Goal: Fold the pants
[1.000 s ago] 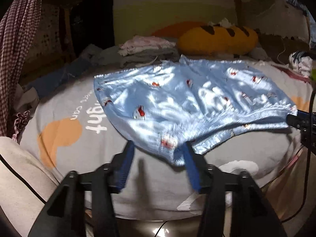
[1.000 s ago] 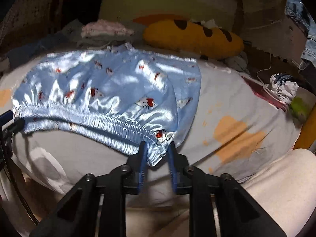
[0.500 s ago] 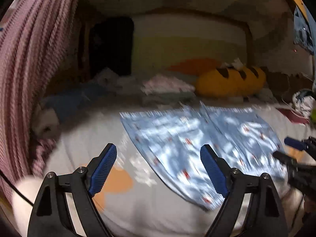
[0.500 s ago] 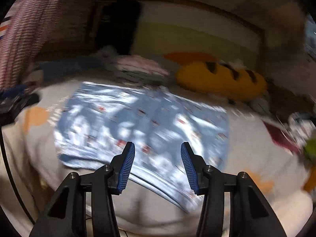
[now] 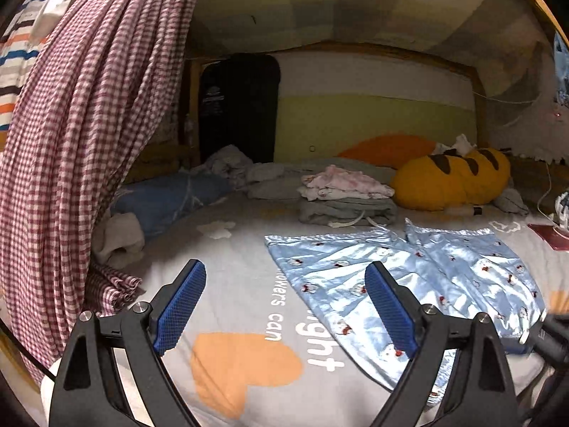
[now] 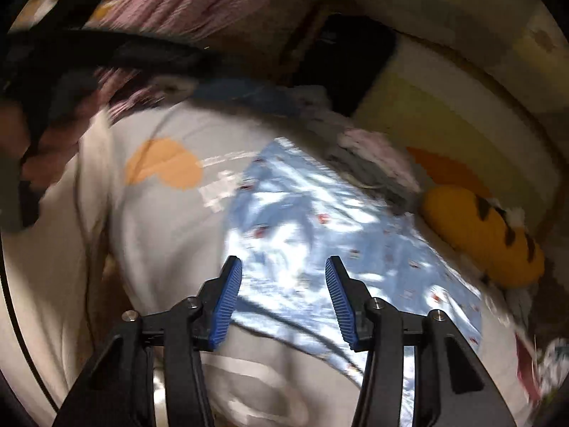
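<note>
Left wrist view: my left gripper (image 5: pixel 286 307) fingers had just been opening, empty; right gripper (image 6: pixel 282 300) fingers narrowing, empty above slippery pants (image 5: pixel 426 274); pinch could slip.

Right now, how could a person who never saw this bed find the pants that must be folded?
Look at the grey bedsheet with the orange heart print. In front of the yellow striped pillow and the stack of folded clothes, the pants lie spread flat. Only they are shiny light blue satin with small red-and-white cartoon prints.
</note>
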